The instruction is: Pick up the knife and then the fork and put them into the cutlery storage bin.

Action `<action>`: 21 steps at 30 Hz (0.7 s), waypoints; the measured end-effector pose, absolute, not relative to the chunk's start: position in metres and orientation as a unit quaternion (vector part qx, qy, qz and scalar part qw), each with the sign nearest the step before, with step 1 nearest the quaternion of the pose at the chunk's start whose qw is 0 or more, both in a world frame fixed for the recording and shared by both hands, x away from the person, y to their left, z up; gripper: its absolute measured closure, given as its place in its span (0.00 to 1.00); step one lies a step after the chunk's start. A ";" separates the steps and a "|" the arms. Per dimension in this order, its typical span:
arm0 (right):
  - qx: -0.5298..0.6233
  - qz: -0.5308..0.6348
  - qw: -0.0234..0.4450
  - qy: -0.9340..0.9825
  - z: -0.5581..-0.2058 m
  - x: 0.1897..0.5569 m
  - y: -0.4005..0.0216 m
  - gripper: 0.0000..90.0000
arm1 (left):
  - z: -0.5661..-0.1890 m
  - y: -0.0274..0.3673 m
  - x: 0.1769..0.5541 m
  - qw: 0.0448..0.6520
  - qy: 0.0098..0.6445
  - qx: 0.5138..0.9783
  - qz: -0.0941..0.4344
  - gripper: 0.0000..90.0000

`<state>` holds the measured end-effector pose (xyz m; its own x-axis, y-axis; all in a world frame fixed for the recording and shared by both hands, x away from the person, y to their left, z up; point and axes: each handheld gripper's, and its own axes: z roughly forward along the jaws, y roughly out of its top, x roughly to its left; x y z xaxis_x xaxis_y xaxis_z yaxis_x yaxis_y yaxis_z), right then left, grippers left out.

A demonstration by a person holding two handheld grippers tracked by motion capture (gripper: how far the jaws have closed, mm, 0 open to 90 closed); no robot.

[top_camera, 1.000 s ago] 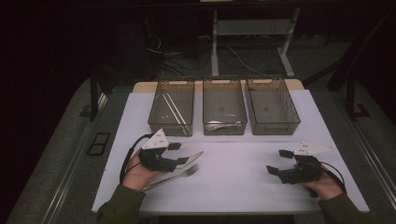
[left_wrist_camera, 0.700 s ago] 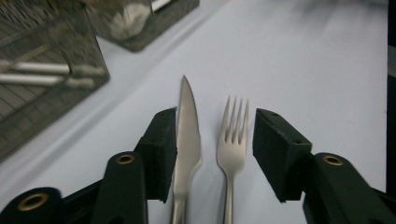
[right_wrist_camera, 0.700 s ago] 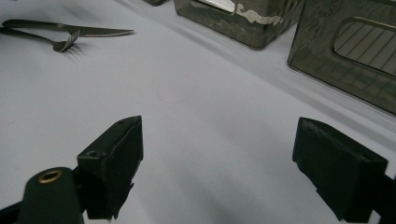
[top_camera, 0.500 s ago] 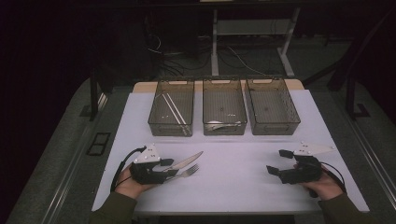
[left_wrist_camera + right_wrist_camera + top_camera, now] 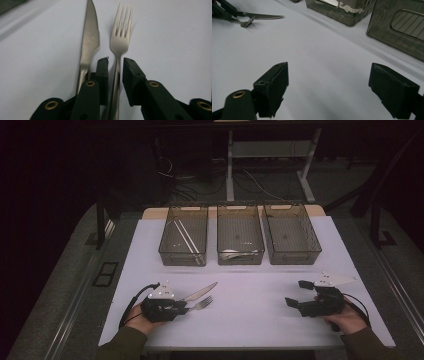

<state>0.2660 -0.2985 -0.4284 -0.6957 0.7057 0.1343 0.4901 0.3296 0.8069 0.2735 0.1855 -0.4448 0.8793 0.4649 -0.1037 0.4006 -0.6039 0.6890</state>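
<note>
Since the earlier high view, the left gripper [image 5: 115, 65] has been lowered to the white table surface [image 5: 260, 305], and its jaws have just been closing around the handle of the silver metal fork [image 5: 121, 37]; a thin gap still seems left beside the handle, so no firm grip is judged yet. Just beside it lies the silver table knife [image 5: 88, 40], which could be nudged or pinched along by the near jaw. The fork's long axis runs straight away from the gripper, tines pointing toward the three clear plastic bins [image 5: 240, 240]. The right gripper [image 5: 328, 87] is held wide and empty.
</note>
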 end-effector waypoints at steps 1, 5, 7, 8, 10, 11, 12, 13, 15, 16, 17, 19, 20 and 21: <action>0.371 0.445 0.121 0.806 -0.428 0.266 -0.299 0.18 | -0.445 0.185 0.274 0.374 0.240 0.895 0.042 0.84; 0.372 0.444 0.122 0.806 -0.428 0.266 -0.299 0.18 | -0.446 0.185 0.274 0.376 0.239 0.894 0.041 0.88; 0.370 0.445 0.122 0.807 -0.429 0.266 -0.298 0.18 | -0.447 0.185 0.275 0.375 0.240 0.894 0.039 0.91; 0.369 0.444 0.122 0.807 -0.429 0.266 -0.298 0.18 | -0.447 0.185 0.275 0.375 0.238 0.895 0.039 0.92; 0.370 0.444 0.121 0.807 -0.428 0.266 -0.298 0.18 | -0.446 0.184 0.276 0.375 0.235 0.896 0.035 0.93; 0.369 0.445 0.121 0.807 -0.428 0.266 -0.298 0.18 | -0.446 0.184 0.277 0.373 0.234 0.897 0.035 0.94; 0.370 0.444 0.121 0.807 -0.428 0.266 -0.298 0.18 | -0.446 0.184 0.277 0.373 0.235 0.897 0.034 0.94; 0.370 0.444 0.121 0.807 -0.428 0.266 -0.298 0.18 | -0.445 0.183 0.277 0.370 0.236 0.898 0.034 0.94; 0.371 0.444 0.121 0.807 -0.428 0.266 -0.298 0.18 | -0.444 0.182 0.277 0.364 0.239 0.899 0.035 0.94; 0.370 0.445 0.121 0.806 -0.428 0.266 -0.298 0.18 | -0.443 0.180 0.277 0.364 0.239 0.900 0.039 0.94; 0.371 0.445 0.120 0.806 -0.428 0.266 -0.298 0.18 | -0.442 0.179 0.277 0.367 0.244 0.897 0.039 0.94; 0.371 0.445 0.120 0.806 -0.428 0.266 -0.299 0.18 | -0.438 0.178 0.277 0.377 0.245 0.892 0.040 0.94; 0.370 0.446 0.117 0.807 -0.428 0.266 -0.299 0.18 | -0.435 0.177 0.277 0.382 0.247 0.890 0.041 0.94; 0.371 0.447 0.116 0.806 -0.427 0.266 -0.299 0.18 | -0.433 0.177 0.277 0.386 0.246 0.888 0.043 0.94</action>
